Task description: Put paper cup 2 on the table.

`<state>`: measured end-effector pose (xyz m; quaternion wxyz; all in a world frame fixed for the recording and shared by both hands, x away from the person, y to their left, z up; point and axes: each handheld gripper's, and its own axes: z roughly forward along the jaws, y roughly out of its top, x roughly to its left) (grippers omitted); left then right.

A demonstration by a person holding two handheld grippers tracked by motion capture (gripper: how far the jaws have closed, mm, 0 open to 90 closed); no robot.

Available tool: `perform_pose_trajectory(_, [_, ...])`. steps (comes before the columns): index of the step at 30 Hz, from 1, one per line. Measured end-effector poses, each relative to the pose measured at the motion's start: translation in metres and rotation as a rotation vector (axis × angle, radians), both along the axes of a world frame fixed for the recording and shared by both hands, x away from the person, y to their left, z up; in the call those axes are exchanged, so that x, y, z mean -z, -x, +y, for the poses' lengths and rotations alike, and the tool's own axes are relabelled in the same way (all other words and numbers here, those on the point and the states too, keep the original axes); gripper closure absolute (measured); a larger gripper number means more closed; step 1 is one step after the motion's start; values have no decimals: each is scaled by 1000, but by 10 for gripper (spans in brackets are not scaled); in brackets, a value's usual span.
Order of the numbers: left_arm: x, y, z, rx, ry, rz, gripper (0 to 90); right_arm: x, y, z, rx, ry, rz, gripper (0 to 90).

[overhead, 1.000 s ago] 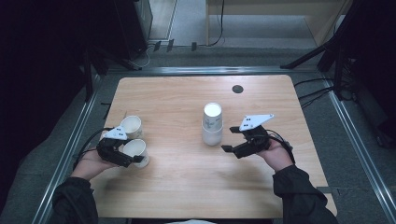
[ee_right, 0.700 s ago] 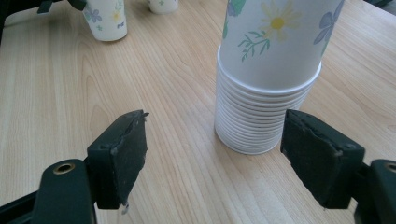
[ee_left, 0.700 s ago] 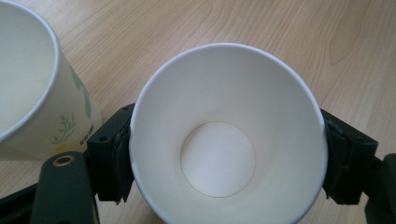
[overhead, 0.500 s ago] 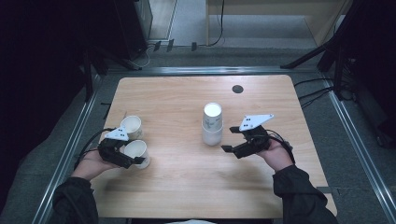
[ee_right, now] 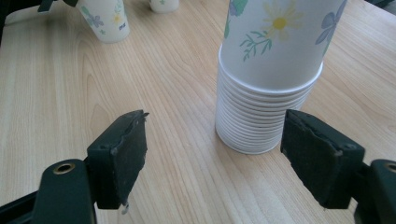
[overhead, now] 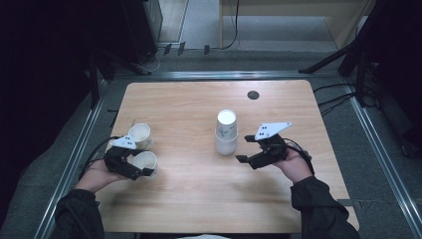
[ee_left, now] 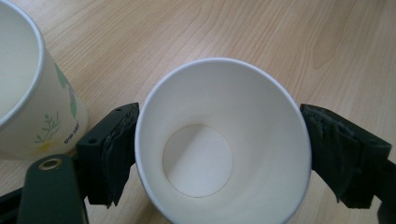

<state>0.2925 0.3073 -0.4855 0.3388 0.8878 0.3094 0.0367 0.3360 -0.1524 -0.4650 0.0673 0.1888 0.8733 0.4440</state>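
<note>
Since the earlier frame, little changed on the table: both hands in place, cups unmoved. Left gripper jaws just opened wider, now standing either side of the upright paper cup at the near left, pads seemingly just clear of its wall. Second cup just behind. Right gripper open, empty, just short of the stack of cups mid-table.
</note>
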Motion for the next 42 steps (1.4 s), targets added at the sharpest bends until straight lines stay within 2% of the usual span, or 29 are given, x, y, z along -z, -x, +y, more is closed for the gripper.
perform_pose_trajectory(7, [-10,1,6,-21,41,-4,133,0,0,0,-2,5,2,229])
perform_pose_trajectory(14, [-25,4,7,-17,70,-40,141,0,0,1,-2,9,5,229])
perform_pose_trajectory(18, [-36,5,6,-39,101,-64,141,1,1,2,-9,15,-1,229])
perform_pose_trajectory(22, [-43,1,1,-51,104,-65,149,2,4,2,-8,18,-1,229])
perform_pose_trajectory(24, [-46,-2,-4,-39,108,-63,150,2,6,1,-8,19,2,229])
perform_pose_trajectory(28, [-52,-7,-20,-25,84,-75,151,4,11,-1,-7,20,5,229])
perform_pose_trajectory(32, [-57,-13,-36,7,89,-78,153,6,16,-4,-3,22,6,229])
perform_pose_trajectory(36, [-60,-18,-54,48,86,-79,153,7,23,-9,15,12,14,229])
perform_pose_trajectory(42, [-60,-24,-79,77,81,-76,153,6,30,-19,49,3,17,228])
